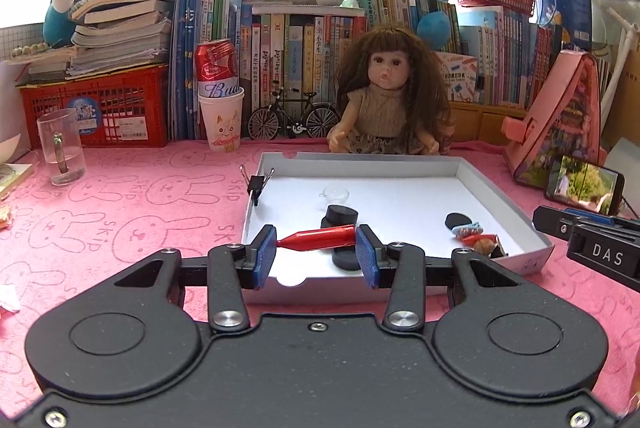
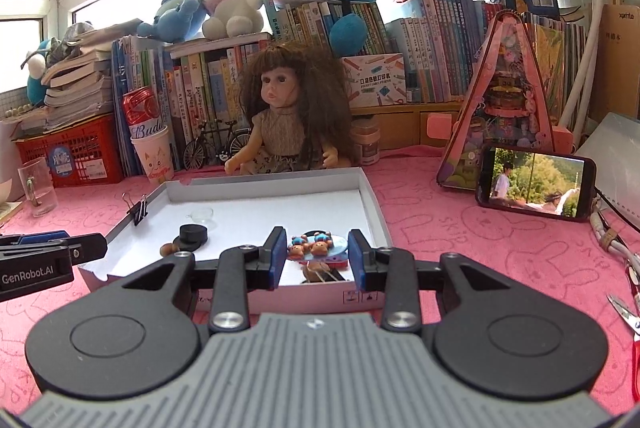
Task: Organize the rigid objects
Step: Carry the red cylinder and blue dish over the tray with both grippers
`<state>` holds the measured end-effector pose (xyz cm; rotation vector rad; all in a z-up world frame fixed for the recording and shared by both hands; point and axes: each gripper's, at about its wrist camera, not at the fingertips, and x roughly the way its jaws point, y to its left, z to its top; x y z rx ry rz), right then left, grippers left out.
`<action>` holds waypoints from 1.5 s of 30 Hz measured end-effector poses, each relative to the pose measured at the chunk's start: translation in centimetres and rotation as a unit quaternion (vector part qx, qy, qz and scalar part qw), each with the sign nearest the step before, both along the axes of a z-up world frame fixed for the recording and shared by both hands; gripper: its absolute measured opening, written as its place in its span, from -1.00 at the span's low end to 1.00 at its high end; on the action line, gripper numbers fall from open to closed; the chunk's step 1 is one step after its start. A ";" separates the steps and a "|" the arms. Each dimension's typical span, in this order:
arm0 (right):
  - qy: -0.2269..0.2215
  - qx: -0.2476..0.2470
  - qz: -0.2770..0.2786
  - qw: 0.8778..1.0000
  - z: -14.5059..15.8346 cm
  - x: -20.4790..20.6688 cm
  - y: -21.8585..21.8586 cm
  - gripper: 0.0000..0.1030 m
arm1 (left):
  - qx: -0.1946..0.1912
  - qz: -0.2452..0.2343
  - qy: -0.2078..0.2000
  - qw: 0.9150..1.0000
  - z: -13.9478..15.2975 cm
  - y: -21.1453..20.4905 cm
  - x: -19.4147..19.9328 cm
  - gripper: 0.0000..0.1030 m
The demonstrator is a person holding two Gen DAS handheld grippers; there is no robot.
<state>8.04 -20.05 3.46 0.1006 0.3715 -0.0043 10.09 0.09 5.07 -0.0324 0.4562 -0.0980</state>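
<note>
- A red bullet-shaped piece (image 1: 318, 238) is seen pinched crosswise between the blue pads of the left gripper (image 1: 316, 248), held above the near edge of the white box lid (image 1: 464, 171) on the pink rabbit-print cloth (image 1: 120, 211).
- A small plaque with bear figures (image 2: 316, 246) is clamped between the pads of the right gripper (image 2: 317, 254), over the lid's near right corner.
- Several items are already gathered in the lid: a black hat-shaped piece (image 1: 340, 218), a black disc (image 1: 458, 220), a small clear cup (image 1: 335, 193), a brown nut-like bit (image 2: 169, 248), and a colourful cluster at the near right corner (image 1: 480, 240). A black binder clip (image 1: 256, 183) is fixed to the left wall.
- The task is judged well advanced but unfinished: two pieces are in the grippers and not set down, and whether they are being added or removed cannot be told.
- Red-handled pliers (image 2: 630, 324) lie outside the lid at the right edge of the cloth, apparently unsorted.
- "DAS" can be read on the right gripper's side, and "GenRobot.AI" on the left gripper's side in the right wrist view.
- "Bud" is legible on the dented red can (image 1: 216, 67) set in a paper cup (image 1: 222, 121); "SKIP" is printed on the cloth.
- Chinese titles on the book spines (image 1: 304, 59) are too small to be read reliably.
</note>
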 end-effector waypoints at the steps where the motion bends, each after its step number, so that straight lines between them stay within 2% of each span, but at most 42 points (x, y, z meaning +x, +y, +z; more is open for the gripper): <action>1: 0.001 0.003 0.001 1.000 0.1 0.2 -0.1 -0.24 | -0.003 0.000 0.000 1.000 0.1 0.0 0.2 -0.21; 11: 0.015 0.021 0.005 1.000 0.7 3.2 -0.8 -0.24 | -0.025 -0.010 -0.003 1.000 1.1 0.3 3.1 -0.21; 22: 0.029 0.033 0.013 0.999 1.1 6.7 -1.4 -0.24 | -0.027 -0.011 0.004 1.000 1.0 0.0 6.8 -0.21; 34: 0.065 0.063 0.015 0.996 0.8 10.4 -2.3 -0.24 | -0.047 -0.010 0.045 0.998 0.0 -0.3 11.1 -0.21; 38: 0.082 0.081 0.013 0.993 0.2 11.7 -2.7 -0.24 | -0.040 -0.010 0.048 0.998 -0.4 -0.5 12.0 -0.21; 45: 0.100 0.083 0.020 0.991 -0.2 13.3 -2.8 -0.24 | -0.037 -0.010 0.059 0.998 -1.0 -0.8 13.6 -0.21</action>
